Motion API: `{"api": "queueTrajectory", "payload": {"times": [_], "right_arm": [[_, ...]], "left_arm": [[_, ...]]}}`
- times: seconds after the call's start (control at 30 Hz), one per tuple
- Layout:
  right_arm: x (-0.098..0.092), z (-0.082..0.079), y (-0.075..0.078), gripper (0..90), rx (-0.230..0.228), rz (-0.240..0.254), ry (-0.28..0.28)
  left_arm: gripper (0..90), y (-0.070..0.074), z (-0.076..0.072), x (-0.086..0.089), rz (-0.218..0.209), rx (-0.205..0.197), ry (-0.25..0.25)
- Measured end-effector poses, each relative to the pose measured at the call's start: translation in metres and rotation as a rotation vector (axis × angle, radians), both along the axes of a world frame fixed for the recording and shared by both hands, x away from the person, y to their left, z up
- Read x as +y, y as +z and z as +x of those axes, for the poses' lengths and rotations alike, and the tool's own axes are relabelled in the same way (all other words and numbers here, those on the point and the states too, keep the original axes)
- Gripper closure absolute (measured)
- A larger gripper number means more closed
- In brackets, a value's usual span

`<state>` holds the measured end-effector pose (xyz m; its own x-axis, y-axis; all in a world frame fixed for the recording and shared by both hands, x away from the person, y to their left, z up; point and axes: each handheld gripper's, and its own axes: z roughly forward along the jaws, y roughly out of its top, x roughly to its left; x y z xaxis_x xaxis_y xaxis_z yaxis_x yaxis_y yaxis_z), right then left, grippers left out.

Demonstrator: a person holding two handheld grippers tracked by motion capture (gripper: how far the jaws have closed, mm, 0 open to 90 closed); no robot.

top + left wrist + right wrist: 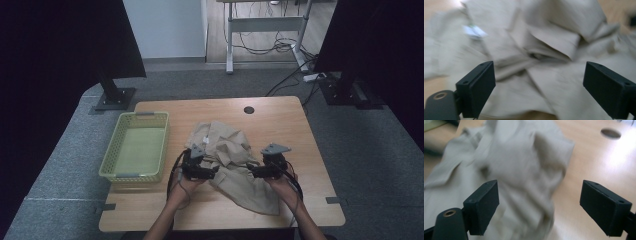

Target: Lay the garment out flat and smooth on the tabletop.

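Observation:
A crumpled beige garment (pixel 231 159) lies in a heap on the wooden table (pixel 290 125), between the two hands. My left gripper (pixel 214 172) hovers at the garment's left edge with its jaws spread wide and nothing between them. In the left gripper view the blurred beige garment (pixel 544 50) lies beyond my left gripper (pixel 539 87), with a pale label on it. My right gripper (pixel 252 171) is at the garment's right side, also open. In the right gripper view the garment (pixel 511 170) sits ahead of my right gripper (pixel 539 206), apart from the pads.
A yellow-green mesh basket (pixel 111 165) stands at the table's left. A round cable hole (pixel 249 110) is near the far edge. Dark monitor stands and a desk with cables lie beyond the table.

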<state>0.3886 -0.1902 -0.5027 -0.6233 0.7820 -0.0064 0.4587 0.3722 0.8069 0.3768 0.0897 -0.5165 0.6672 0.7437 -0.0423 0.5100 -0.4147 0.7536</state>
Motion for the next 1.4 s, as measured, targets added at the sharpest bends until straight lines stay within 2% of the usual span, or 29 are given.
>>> {"api": "queueTrajectory", "payload": {"times": [0.07,0.13,0.2,0.23,0.27,0.37,0.4,0.43,0.47,0.5,0.57,0.67,0.7,0.73,0.77,0.83,0.9,0.97,1.0,1.03,1.07,1.13,1.2,1.27,1.3,1.37,1.4], "right_arm": [[0.006,0.015,-0.004,15.1,-0.008,-0.010,-0.022],[0.008,0.027,-0.015,14.9,0.016,-0.050,-0.048],[0.007,0.034,-0.029,16.5,0.032,-0.121,-0.064],[0.007,0.034,-0.029,16.5,0.032,-0.121,-0.064],[0.003,0.036,-0.043,16.9,0.049,-0.183,-0.066],[0.001,0.035,-0.046,17.6,0.042,-0.163,-0.066],[-0.004,0.033,-0.048,19.2,0.058,-0.120,-0.072],[-0.004,0.033,-0.048,19.2,0.058,-0.120,-0.072],[-0.008,0.027,-0.048,20.4,0.072,-0.103,-0.066],[-0.009,0.016,-0.047,21.4,0.072,-0.117,-0.052],[-0.010,0.004,-0.047,21.9,0.080,-0.113,-0.039],[-0.009,-0.017,-0.048,22.0,0.111,-0.072,-0.010],[-0.009,-0.017,-0.048,22.0,0.111,-0.072,-0.010],[-0.008,-0.024,-0.048,22.0,0.119,-0.059,0.002],[0.000,-0.041,-0.048,21.5,0.129,-0.056,0.044],[0.003,-0.046,-0.047,21.3,0.131,-0.060,0.060],[0.005,-0.053,-0.043,17.7,0.110,-0.070,0.075],[0.002,-0.054,-0.039,15.5,0.112,-0.052,0.084],[-0.003,-0.055,-0.034,15.5,0.111,-0.027,0.092],[-0.003,-0.055,-0.034,15.2,0.111,-0.027,0.092],[-0.022,-0.051,-0.011,14.2,0.056,0.033,0.060],[-0.030,-0.042,0.001,13.3,0.021,0.051,0.019],[-0.033,-0.025,0.009,12.7,-0.010,0.061,-0.019],[-0.031,-0.005,0.010,11.2,-0.023,0.057,-0.049],[-0.031,-0.005,0.010,11.2,-0.023,0.057,-0.049],[-0.023,0.017,0.002,10.4,-0.013,0.071,-0.081],[-0.020,0.023,-0.002,10.4,-0.004,0.072,-0.088]], "left_arm": [[10.1,-0.011,-0.003,-0.006,0.050,-0.008,0.009],[11.4,-0.021,-0.001,-0.007,0.082,0.008,0.015],[11.7,-0.025,0.000,-0.005,0.084,0.018,0.014],[11.8,-0.025,0.000,-0.005,0.084,0.018,0.014],[11.8,-0.026,0.001,-0.004,0.088,0.023,0.005],[11.8,-0.026,0.003,-0.003,0.092,0.027,0.004],[11.8,-0.027,0.006,0.000,0.083,0.041,-0.001],[11.8,-0.027,0.006,0.000,0.083,0.041,-0.001],[11.8,-0.028,0.010,0.004,0.073,0.054,0.005],[11.6,-0.028,0.012,0.006,0.071,0.062,0.010],[11.4,-0.027,0.017,0.013,0.073,0.071,0.026],[10.8,-0.028,0.023,0.021,0.059,0.081,0.036],[10.8,-0.028,0.023,0.021,0.059,0.081,0.036],[10.8,-0.028,0.026,0.022,0.061,0.081,0.030],[10.8,-0.028,0.028,0.023,0.062,0.083,0.029],[10.8,-0.028,0.028,0.024,0.060,0.083,0.029],[10.9,-0.028,0.027,0.025,0.064,0.073,0.024],[11.0,-0.027,0.025,0.026,0.064,0.069,0.022],[11.0,-0.027,0.025,0.026,0.064,0.069,0.022],[11.0,-0.021,0.020,0.030,0.065,0.079,0.024],[11.1,-0.017,0.017,0.030,0.062,0.076,0.022],[11.1,-0.011,0.011,0.028,0.048,0.073,0.023],[11.0,-0.009,0.005,0.024,0.049,0.093,0.029],[10.5,-0.010,0.001,0.023,0.057,0.101,0.033],[10.5,-0.012,-0.002,0.021,0.064,0.105,0.037],[9.1,-0.017,-0.010,0.019,0.071,0.108,0.051],[9.0,-0.019,-0.014,0.019,0.076,0.105,0.060]]}}
